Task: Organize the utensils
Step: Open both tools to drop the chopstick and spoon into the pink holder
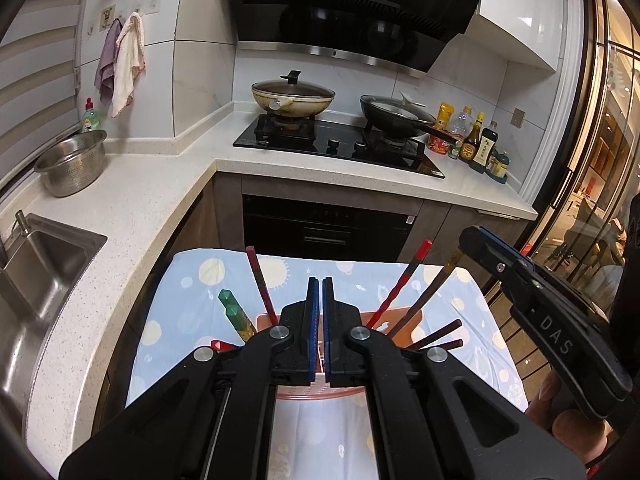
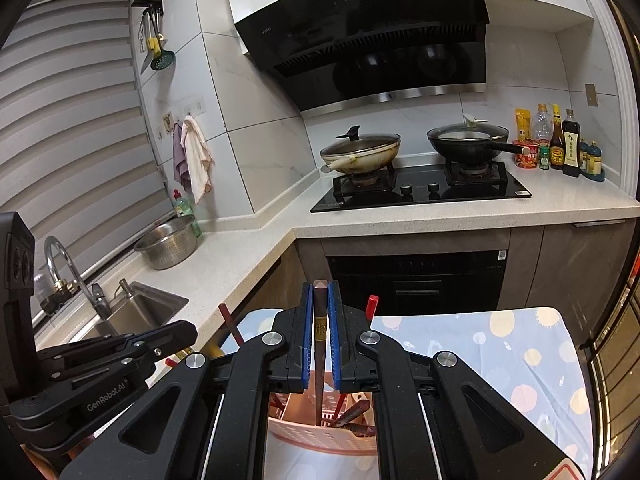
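A pink slotted basket [image 1: 262, 320] stands on a small table with a blue spotted cloth [image 1: 188, 284]. Several chopsticks lean in it: a green one [image 1: 234, 312], a dark red one [image 1: 260, 284] and a red one [image 1: 402, 286]. My left gripper [image 1: 322, 280] hovers over the basket, shut with nothing between its pads. My right gripper [image 2: 320, 285] is shut on a dark brown chopstick [image 2: 320, 332] with a gold band. The chopstick stands upright with its lower end inside the basket [image 2: 288, 432]. My left gripper [image 2: 192, 330] shows at the left of the right wrist view, and my right gripper [image 1: 468, 238] at the right of the left wrist view.
An L-shaped counter [image 1: 132, 208] wraps the left and back, with a sink [image 1: 44, 264], a steel colander [image 1: 72, 162] and a hob [image 1: 340, 148] with two lidded pans. Sauce bottles [image 1: 476, 140] stand at the back right. A glass door [image 1: 592, 200] is on the right.
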Demonstrator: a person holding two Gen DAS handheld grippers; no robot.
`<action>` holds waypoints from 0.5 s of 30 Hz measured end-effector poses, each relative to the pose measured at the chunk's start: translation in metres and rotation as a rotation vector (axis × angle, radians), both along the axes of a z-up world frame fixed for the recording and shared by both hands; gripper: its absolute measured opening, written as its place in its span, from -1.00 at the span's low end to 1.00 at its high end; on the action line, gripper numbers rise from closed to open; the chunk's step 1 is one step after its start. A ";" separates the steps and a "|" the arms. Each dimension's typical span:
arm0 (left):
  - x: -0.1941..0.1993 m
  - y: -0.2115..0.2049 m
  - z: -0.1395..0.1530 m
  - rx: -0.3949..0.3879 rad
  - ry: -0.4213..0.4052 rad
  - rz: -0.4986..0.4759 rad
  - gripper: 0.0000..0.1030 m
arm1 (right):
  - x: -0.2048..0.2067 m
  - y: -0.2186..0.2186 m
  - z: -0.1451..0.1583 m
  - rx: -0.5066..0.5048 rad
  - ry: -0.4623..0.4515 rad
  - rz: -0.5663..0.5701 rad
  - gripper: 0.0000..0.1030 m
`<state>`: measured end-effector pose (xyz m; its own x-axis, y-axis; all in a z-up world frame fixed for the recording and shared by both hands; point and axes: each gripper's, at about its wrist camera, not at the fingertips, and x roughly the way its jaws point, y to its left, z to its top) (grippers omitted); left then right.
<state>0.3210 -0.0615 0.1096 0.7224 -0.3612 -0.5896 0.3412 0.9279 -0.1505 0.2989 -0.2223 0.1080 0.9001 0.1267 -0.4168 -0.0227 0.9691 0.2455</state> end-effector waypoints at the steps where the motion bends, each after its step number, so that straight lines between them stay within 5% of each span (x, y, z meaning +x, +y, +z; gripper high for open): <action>1: 0.000 0.000 0.000 0.004 0.000 0.004 -0.96 | -0.001 0.000 0.000 -0.006 -0.002 -0.005 -0.76; 3: -0.001 0.000 0.000 0.004 0.004 0.007 -0.87 | -0.003 0.001 0.001 -0.016 -0.010 -0.013 -0.53; 5: -0.002 0.001 0.000 0.004 0.005 0.017 -0.55 | -0.006 0.001 0.002 -0.019 -0.018 -0.019 -0.38; 7: -0.004 0.004 0.001 0.005 -0.004 0.027 -0.41 | -0.009 0.001 0.003 -0.025 -0.024 -0.021 -0.37; 15: -0.016 0.003 0.009 0.043 -0.043 0.043 -0.32 | -0.022 0.001 0.003 -0.024 -0.018 -0.014 -0.35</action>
